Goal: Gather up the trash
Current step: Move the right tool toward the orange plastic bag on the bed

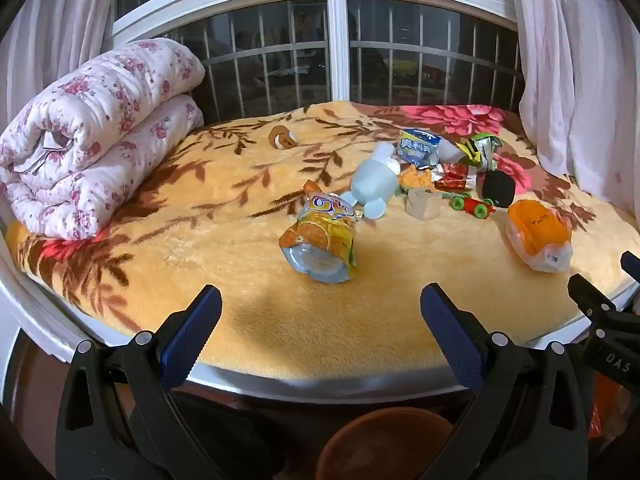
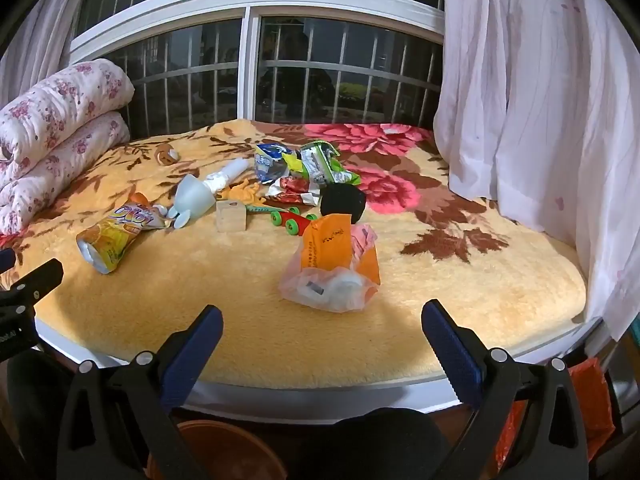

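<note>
- The left gripper (image 1: 320,312) stood wide open, empty, above the blanket's (image 1: 240,280) near edge.
- The right gripper (image 2: 322,330) was likewise spread, holding nothing.
- An orange snack bag (image 1: 320,240) lay just ahead of the left one; an orange-and-clear wrapper (image 2: 334,268) ahead of the right.
- Crumpled wrappers (image 2: 308,166), perhaps three, lay among toys farther back.

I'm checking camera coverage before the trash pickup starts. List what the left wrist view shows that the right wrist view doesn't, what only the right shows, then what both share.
Only the left wrist view: the left gripper head on, jaws open and empty.

Only the right wrist view: the right gripper head on, open and empty, and the blanket's right end.

Both: the orange juice pouch, orange plastic bag, crumpled wrappers, wooden block, toy skateboard, folded quilt and brown bucket.
</note>
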